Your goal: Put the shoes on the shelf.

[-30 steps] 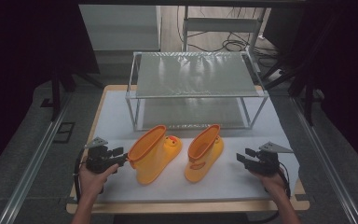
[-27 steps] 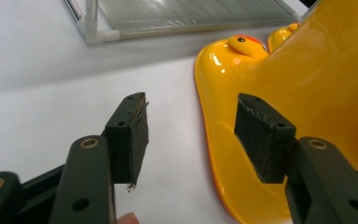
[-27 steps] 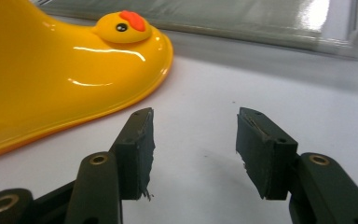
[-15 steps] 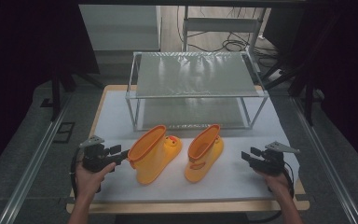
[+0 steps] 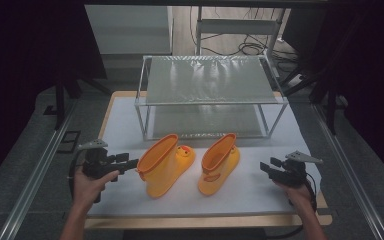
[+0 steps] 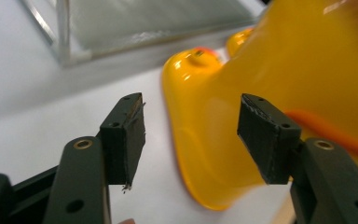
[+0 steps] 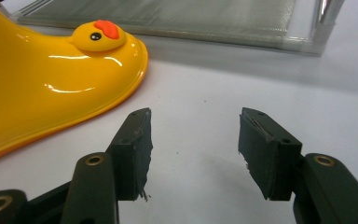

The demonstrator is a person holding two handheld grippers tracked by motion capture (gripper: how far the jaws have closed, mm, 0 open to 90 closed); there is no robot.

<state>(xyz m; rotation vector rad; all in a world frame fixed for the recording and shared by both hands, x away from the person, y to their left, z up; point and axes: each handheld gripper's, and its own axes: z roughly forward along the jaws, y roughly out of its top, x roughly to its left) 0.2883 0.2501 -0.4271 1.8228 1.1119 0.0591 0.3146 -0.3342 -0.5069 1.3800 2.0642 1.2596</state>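
My left gripper (image 5: 130, 165) has crept in toward the left boot (image 5: 166, 165) since a second ago and now sits at the boot's open cuff; my right gripper (image 5: 267, 169) has hardly shifted and rests apart from the right boot (image 5: 220, 162). Both boots stand side by side on the white mat (image 5: 260, 200), just in front of the wire rack (image 5: 212, 80).

Left jaws are spread, nothing pinched yet — in the left gripper view the yellow shaft fills the gap's right side, though it is blurred and I can't say if a pad touches. Right jaws stand wide over bare mat.

I'd judge these boots light, glossy and a bit slick — flexible rubber that will buckle if squeezed mid-shaft. Best hold is the rolled orange cuff, one pad inside, one outside.
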